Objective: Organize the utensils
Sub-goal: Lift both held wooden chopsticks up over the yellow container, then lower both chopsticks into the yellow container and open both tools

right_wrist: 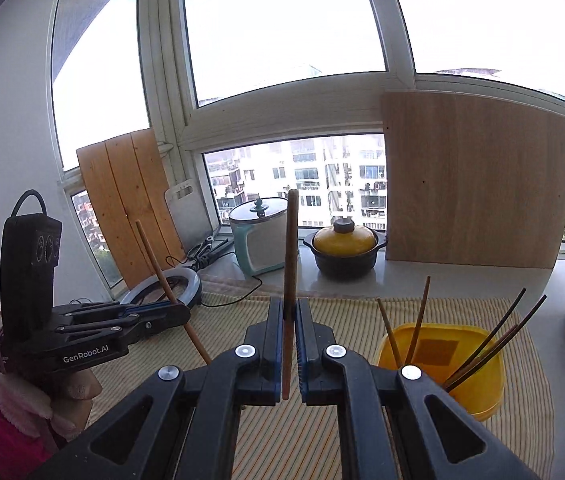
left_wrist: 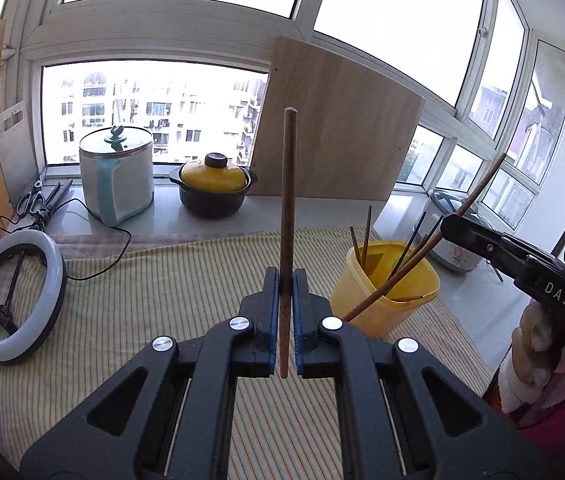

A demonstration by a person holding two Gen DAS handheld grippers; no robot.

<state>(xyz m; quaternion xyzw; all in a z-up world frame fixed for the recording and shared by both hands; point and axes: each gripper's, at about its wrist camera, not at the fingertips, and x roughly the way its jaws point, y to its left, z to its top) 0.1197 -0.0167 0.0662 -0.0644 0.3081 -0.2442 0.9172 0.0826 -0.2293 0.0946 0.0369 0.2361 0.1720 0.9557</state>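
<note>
My left gripper (left_wrist: 285, 280) is shut on a brown chopstick (left_wrist: 288, 184) that stands upright between its jaws, above the striped cloth. To its right stands a yellow container (left_wrist: 386, 292) with several chopsticks leaning in it. My right gripper (left_wrist: 448, 222) comes in from the right, shut on a second brown chopstick (left_wrist: 482, 184) that slants down across the container's front. In the right wrist view the right gripper (right_wrist: 289, 304) clamps its upright chopstick (right_wrist: 291, 248). The left gripper (right_wrist: 184, 314) is at the left with its slanted chopstick (right_wrist: 154, 260), and the yellow container (right_wrist: 442, 360) is lower right.
A striped cloth (left_wrist: 162, 288) covers the counter. A ring light (left_wrist: 14, 300) lies at the left. On the sill stand a steel pot (left_wrist: 118, 176), a yellow-lidded clay pot (left_wrist: 214, 188) and a leaning wooden board (left_wrist: 342, 128). A rice cooker (left_wrist: 450, 248) sits behind the container.
</note>
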